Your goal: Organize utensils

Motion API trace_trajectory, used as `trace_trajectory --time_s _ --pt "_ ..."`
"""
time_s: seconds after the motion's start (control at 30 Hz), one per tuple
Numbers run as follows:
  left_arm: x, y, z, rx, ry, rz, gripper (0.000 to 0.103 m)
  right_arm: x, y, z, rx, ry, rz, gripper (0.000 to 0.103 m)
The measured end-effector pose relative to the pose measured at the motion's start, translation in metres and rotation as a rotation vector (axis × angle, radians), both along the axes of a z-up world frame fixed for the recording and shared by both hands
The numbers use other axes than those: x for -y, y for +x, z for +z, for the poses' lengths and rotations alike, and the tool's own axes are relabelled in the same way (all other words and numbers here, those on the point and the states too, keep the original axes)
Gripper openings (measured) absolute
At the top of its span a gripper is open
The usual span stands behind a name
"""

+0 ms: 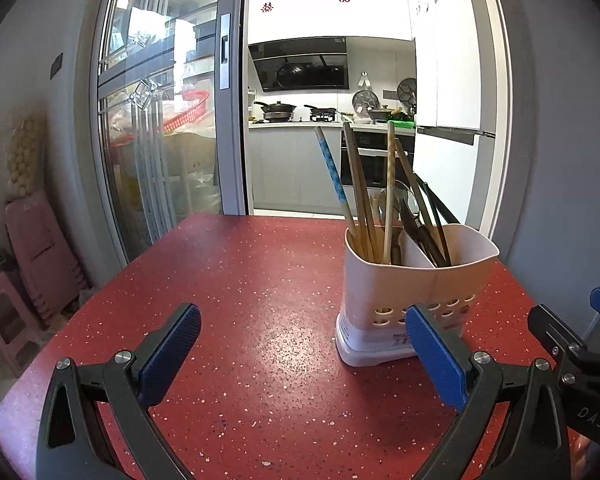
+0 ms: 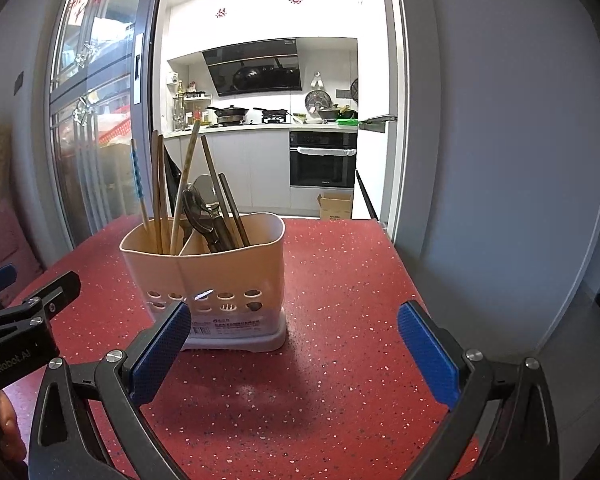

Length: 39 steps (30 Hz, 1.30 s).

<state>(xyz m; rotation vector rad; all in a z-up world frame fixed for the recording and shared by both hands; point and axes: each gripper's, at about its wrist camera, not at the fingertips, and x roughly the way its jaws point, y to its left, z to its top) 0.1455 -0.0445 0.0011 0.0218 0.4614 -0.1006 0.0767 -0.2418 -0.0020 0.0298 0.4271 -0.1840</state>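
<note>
Both the left gripper (image 1: 302, 354) and right gripper (image 2: 294, 350) are held wide apart, nothing gripped. The utensil holder (image 2: 216, 276) is seen just beyond the right gripper's left fingertip (image 2: 168, 340).

bright kitchen backlight | table (image 1: 260, 280) glare | fisheye edges dark, warped
</note>
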Motion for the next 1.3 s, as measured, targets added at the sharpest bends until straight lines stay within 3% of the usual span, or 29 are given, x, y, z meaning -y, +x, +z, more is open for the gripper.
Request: trace_trajectory --time_s 0.57,1.3 --pt "-0.001 0.003 -0.011 -0.050 -0.002 -0.003 0.103 -0.004 -0.001 0.000 -0.002 -0.004 0.006 0.103" --pt "-0.002 0.001 -0.010 -0.054 0.003 -0.009 0.103 -0.006 0.000 0.002 -0.005 0.002 0.006 0.103"
